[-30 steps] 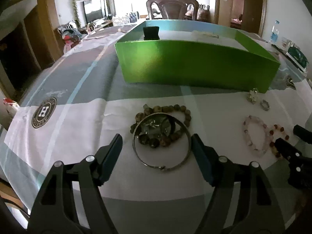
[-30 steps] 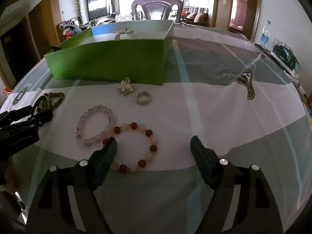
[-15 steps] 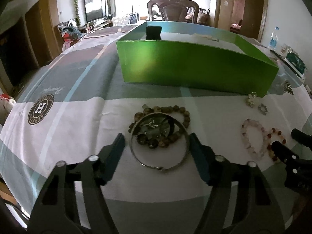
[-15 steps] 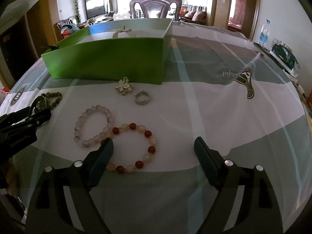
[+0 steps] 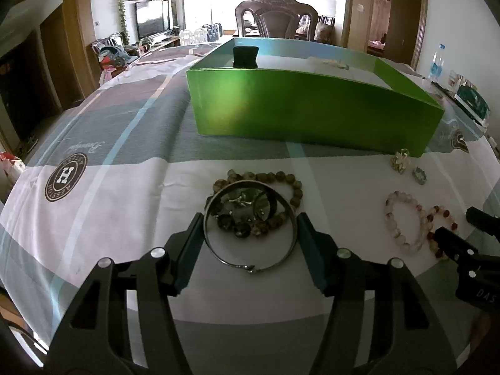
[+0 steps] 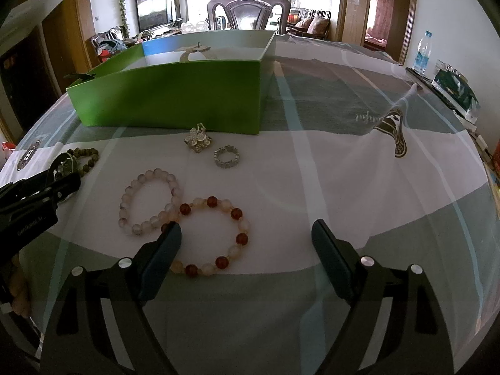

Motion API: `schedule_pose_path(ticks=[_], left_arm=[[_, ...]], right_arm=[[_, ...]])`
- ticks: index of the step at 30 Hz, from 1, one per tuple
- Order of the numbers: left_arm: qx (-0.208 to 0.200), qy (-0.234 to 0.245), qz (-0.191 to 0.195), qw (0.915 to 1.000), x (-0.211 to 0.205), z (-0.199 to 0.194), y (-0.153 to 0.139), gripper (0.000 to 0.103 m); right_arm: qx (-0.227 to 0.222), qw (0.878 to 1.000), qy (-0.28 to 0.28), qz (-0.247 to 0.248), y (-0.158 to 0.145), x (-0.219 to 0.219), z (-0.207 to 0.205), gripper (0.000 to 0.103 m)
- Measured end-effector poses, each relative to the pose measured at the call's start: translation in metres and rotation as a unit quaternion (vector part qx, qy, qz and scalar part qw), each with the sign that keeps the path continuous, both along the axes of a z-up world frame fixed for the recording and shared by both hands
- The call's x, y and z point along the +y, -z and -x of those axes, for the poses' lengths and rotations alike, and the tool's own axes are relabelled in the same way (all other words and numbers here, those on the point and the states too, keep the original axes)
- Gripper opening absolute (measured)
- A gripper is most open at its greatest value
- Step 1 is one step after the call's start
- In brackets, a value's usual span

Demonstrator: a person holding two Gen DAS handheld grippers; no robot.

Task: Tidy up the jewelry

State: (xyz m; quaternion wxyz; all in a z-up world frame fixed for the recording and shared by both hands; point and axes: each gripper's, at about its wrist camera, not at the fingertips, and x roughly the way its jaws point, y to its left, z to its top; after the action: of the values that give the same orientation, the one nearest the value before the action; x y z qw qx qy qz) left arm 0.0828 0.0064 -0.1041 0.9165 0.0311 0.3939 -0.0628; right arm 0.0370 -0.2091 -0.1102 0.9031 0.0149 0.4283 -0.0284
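Since the thin silver metal bangle (image 5: 250,228) lies flat on the tablecloth (image 5: 125,193) right between my left gripper (image 5: 248,237) pads, that hand is the one placed for it; jaws have just been closing, pads at its rim, contact I can't confirm. It overlaps the brown wooden bead bracelet (image 5: 281,181), which may drag along. The green open cardboard box (image 5: 312,112) sits straight ahead, wall in the way. My right gripper (image 6: 247,234) is spread wide, empty, over the red-and-cream bead bracelet (image 6: 215,234).

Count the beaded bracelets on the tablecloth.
3: brown bead bracelet under the metal bangle; pale pink bracelet mid-table; red-and-cream bracelet touching it. The box could hide others.
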Motion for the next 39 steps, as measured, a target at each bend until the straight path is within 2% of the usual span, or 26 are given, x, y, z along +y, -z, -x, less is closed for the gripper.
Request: schedule_pose_path(ticks=[13,17,19,22,25,27,30,34,38,39], left_arm=[[0.0,0.0,0.009,1.0,0.003,0.002,-0.001,0.059],[0.003,0.0,0.009,1.0,0.004,0.001,-0.001,0.059],[0.004,0.0,0.004,1.0,0.003,0.0,0.0,0.059],[0.003,0.0,0.002,1.0,0.003,0.001,0.001,0.059],[0.003,0.0,0.001,1.0,0.003,0.001,0.001,0.059],[0.003,0.0,0.002,1.0,0.004,0.001,0.001,0.06],[0.003,0.001,0.002,1.0,0.003,0.001,0.001,0.06],[0.004,0.001,0.003,1.0,0.004,0.001,0.001,0.06],[0.004,0.001,0.007,1.0,0.005,0.0,0.0,0.059],[0.004,0.001,0.008,1.0,0.005,0.0,0.0,0.059]], right_arm=[[0.0,1.0,0.001,-0.002,0.0,-0.001,0.0,0.084],[0.001,0.999,0.023,-0.03,-0.003,-0.011,0.0,0.084],[0.01,0.999,0.027,-0.02,-0.006,-0.012,-0.005,0.084],[-0.007,1.0,0.015,-0.013,-0.021,-0.007,-0.015,0.081],[-0.024,1.0,0.005,0.0,-0.029,-0.001,-0.033,0.073],[-0.018,1.0,-0.001,0.007,-0.031,0.005,-0.048,0.063],[0.0,0.999,-0.031,-0.009,-0.026,0.018,-0.069,0.06],[0.02,0.999,-0.032,0.02,-0.014,0.034,-0.089,0.059],[0.029,0.999,-0.044,0.0,-0.009,0.034,-0.095,0.023],[0.031,0.999,-0.044,0.003,-0.007,0.035,-0.092,0.023]])
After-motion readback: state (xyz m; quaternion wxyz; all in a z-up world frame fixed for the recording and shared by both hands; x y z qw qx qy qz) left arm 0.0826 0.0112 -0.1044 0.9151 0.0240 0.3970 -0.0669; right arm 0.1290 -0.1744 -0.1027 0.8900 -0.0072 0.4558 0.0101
